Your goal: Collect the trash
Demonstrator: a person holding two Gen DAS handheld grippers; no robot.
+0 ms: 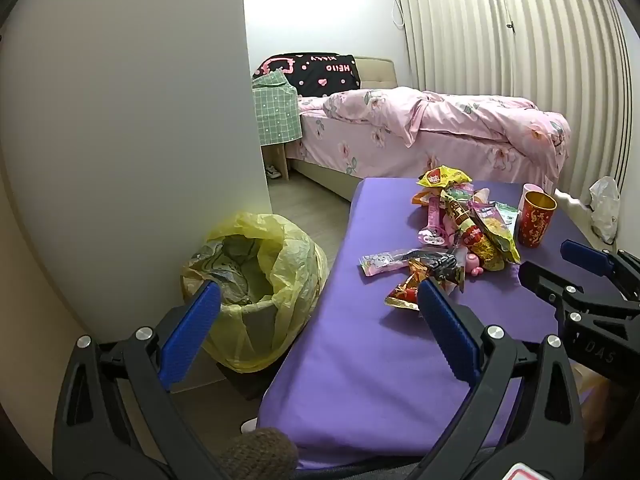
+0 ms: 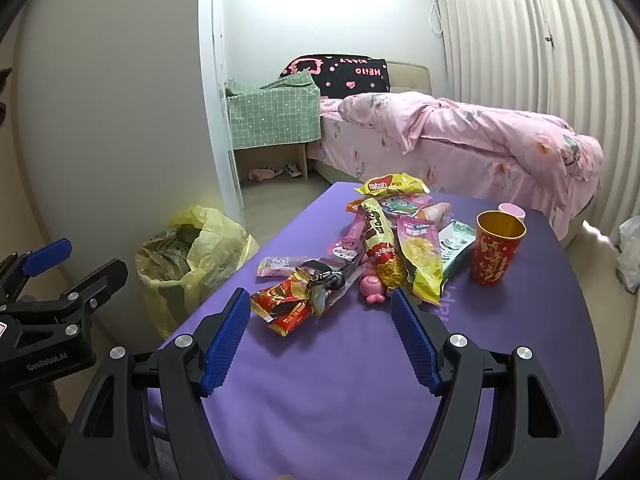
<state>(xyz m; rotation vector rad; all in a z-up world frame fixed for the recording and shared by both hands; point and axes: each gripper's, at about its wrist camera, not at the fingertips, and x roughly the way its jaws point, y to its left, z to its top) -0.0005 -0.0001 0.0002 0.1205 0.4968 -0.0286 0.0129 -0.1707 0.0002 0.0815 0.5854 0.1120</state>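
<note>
table cover [image 2: 360, 380]: purple cloth, matt, smooth
snack wrappers [image 2: 384, 248]: thin plastic foil, glossy, crinkled
red cup [image 2: 494, 256]: glossy, gold shiny inside
bin liner [image 1: 280, 264]: thin yellow plastic, wrinkled
gripper pads [image 2: 226, 340]: blue, ribbed, matt
duvet [image 1: 460, 120]: pink cloth

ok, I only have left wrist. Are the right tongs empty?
Observer: Yes. The right tongs are open, with nothing between the pads. The crumpled red foil snack wrapper lies on the purple tablecloth just off the tips.
Operator: What is the pink blob at the pile's near edge?
Observer: A small pink plastic toy figure, in full view here. It lies at the near end of the long red-and-yellow snack packet.
</note>
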